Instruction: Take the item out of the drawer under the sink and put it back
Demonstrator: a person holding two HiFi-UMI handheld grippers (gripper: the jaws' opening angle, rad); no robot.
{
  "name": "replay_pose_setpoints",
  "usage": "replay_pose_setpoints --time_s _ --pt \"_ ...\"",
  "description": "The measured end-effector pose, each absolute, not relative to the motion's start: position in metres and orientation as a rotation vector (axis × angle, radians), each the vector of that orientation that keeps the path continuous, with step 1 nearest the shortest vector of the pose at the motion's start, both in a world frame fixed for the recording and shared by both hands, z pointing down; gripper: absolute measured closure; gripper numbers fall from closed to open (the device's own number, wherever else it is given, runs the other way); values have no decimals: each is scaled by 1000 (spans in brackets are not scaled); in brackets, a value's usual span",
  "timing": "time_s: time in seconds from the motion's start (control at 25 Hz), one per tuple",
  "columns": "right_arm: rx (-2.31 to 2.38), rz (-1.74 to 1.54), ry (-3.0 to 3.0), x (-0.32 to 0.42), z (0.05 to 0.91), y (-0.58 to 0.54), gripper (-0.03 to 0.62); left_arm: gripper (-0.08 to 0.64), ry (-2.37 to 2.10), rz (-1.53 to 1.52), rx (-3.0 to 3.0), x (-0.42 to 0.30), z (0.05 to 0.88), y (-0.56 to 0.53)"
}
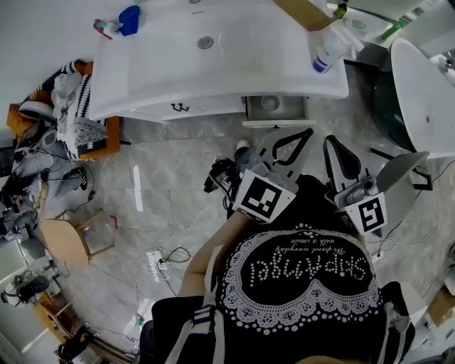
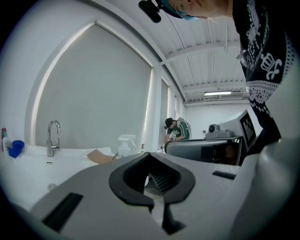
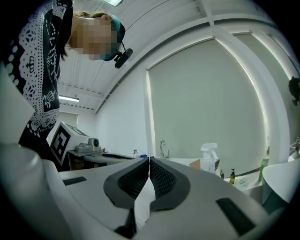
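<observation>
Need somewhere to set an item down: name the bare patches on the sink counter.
Bare: the counter between drain and spray bottle, and the front left part. Crowded: right end, with spray bottle and cardboard; a blue object sits at the back left corner.

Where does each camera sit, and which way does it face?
Head view: on the head, steeply down at sink, open drawer; shirt, left tool, right tool show.
Left gripper view: on left tool, along shut jaws toward tap, spray bottle; shirt shows.
Right gripper view: on right tool, along shut jaws toward sink; shirt shows.
Both gripper views share tap, spray bottle.
</observation>
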State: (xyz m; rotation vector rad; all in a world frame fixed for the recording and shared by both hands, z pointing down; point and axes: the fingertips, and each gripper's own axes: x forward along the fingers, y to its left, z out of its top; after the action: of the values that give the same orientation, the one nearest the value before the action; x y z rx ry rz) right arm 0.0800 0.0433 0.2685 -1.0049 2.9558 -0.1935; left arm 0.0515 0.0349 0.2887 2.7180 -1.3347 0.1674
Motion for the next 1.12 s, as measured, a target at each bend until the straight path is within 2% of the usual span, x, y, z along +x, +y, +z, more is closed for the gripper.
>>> replay_pose_setpoints --time_s 1.12 --pt "-969 -252 2967 76 271 47 574 557 -1296 165 2709 54 289 44"
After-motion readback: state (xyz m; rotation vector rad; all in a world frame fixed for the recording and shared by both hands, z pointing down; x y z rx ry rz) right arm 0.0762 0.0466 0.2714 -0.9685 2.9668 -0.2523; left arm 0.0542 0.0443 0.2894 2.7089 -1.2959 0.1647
